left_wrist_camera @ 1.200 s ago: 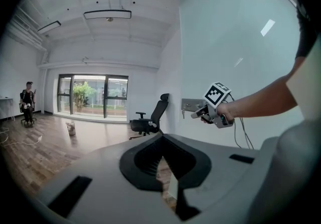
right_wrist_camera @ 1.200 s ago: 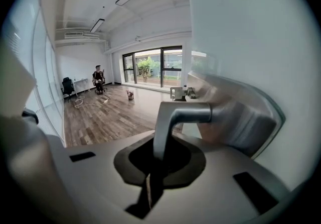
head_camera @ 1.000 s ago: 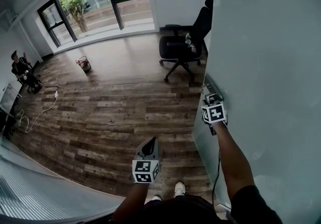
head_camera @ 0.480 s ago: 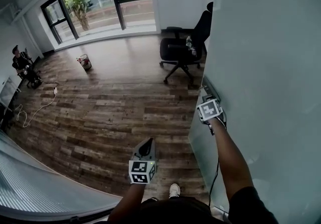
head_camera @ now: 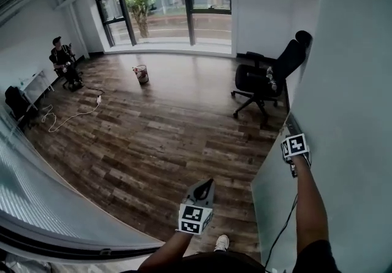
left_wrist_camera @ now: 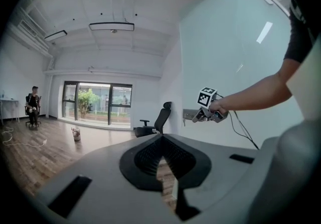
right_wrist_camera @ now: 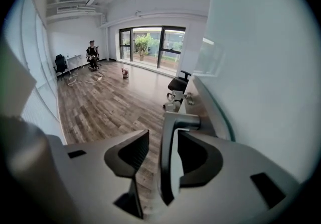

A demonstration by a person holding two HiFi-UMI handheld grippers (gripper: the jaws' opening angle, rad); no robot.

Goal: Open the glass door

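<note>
The frosted glass door (head_camera: pixel 349 82) stands ajar on my right, its edge toward the room. Its grey metal lever handle (right_wrist_camera: pixel 169 147) hangs upright between the jaws of my right gripper (right_wrist_camera: pixel 161 136). Those jaws are opening: the handle lies close to the right pad and the left pad stands clear of it. In the head view the right gripper (head_camera: pixel 291 134) is at the door's edge by the lock plate. My left gripper (head_camera: pixel 208 181) hangs over the wooden floor, shut and holding nothing. From the left gripper view the right gripper (left_wrist_camera: pixel 198 116) sits at the handle plate.
A black office chair (head_camera: pixel 263 82) stands just past the door's edge. A small bin (head_camera: pixel 142 73) and a floor cable (head_camera: pixel 67 119) lie farther off, and a person sits by the far wall (head_camera: pixel 61 57). A frosted glass wall (head_camera: pixel 49 204) curves along my left.
The head view has swung up and into the room. Both grippers have risen a little. The right one has shifted right with the door's edge and stays by the handle.
</note>
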